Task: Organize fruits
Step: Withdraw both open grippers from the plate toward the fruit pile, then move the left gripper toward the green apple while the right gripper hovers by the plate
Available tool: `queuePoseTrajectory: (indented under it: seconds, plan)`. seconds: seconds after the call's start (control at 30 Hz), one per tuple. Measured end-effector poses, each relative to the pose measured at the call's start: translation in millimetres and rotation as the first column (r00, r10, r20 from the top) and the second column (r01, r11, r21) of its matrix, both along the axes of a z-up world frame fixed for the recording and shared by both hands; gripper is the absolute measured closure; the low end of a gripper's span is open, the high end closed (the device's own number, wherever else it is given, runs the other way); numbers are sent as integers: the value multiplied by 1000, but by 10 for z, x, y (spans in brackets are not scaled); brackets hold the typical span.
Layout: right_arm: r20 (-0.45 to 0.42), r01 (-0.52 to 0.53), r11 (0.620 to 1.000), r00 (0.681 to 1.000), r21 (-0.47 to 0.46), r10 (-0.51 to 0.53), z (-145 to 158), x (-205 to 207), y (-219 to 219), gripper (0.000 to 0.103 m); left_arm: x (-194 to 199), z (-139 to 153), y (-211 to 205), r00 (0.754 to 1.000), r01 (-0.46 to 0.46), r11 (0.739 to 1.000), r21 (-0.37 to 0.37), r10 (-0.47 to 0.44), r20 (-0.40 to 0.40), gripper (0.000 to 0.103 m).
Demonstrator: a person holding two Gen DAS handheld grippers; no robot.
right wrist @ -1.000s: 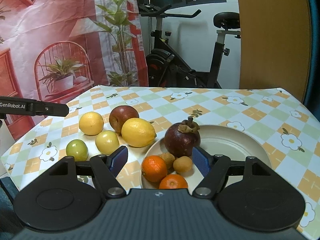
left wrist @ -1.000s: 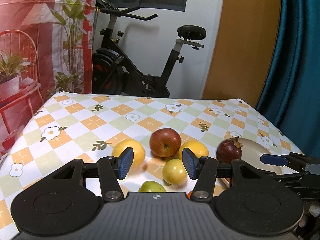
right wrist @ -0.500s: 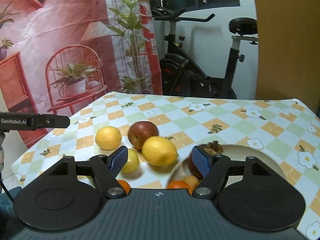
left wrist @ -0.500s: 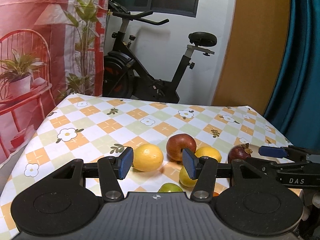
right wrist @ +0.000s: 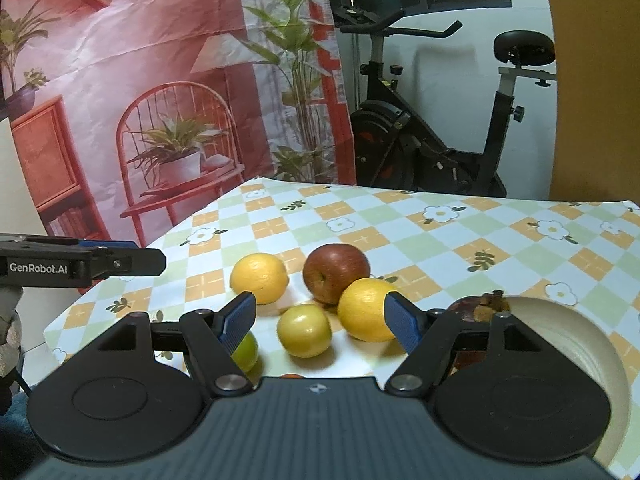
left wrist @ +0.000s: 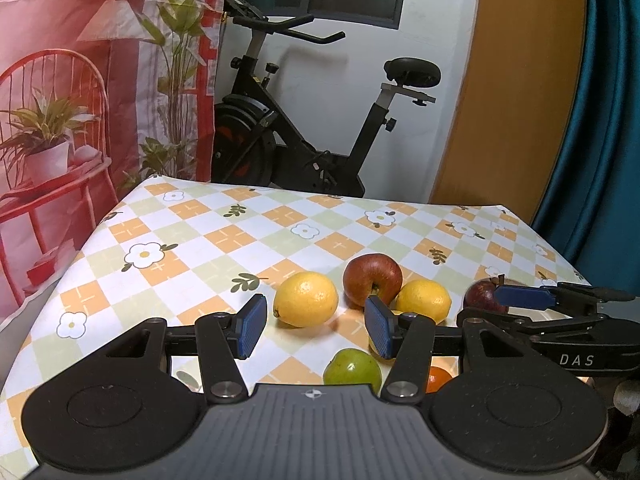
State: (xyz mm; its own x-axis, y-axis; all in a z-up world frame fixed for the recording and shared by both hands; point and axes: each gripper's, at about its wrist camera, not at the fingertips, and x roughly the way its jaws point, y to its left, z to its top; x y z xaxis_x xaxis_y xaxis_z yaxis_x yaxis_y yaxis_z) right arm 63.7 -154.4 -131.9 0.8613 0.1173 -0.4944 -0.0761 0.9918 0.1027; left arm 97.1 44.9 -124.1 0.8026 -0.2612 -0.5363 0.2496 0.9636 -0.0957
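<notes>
Checked tablecloth covers the table, with an exercise bike and a printed backdrop behind it. Nearest the right gripper, the green fruit sits half under its left finger, and the small yellow fruit lies just ahead, between the open jaws but untouched. Beyond it come the right lemon, touching the apple, and the left lemon a little apart. The plate lies to the right, with the mangosteen at its near rim.

Both grippers hold nothing: the left gripper hovers half open above the cloth, the right one somewhat wider.

The step in hand looks like picking a loose fruit for the plate. The small yellow fruit seems the natural choice. To do it well, the right gripper should drop low, straddle the fruit at its widest part and close gently, since round fruit rolls. It should keep clear of the right lemon, which would nudge the apple.

Much is hidden. The right gripper's body covers most of the plate, so the free room there cannot be judged. An orange shows only as a sliver in the left view. The mangosteen is mostly behind a finger arm.
</notes>
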Motion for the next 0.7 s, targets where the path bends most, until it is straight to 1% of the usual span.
queuePoseTrajectory:
  seconds: [0.7]
  plan:
    - [-19, -1, 1000, 1000, 8, 1, -103, -102, 42, 29, -56, -58, -15, 999, 15, 1000, -3, -15, -33, 46]
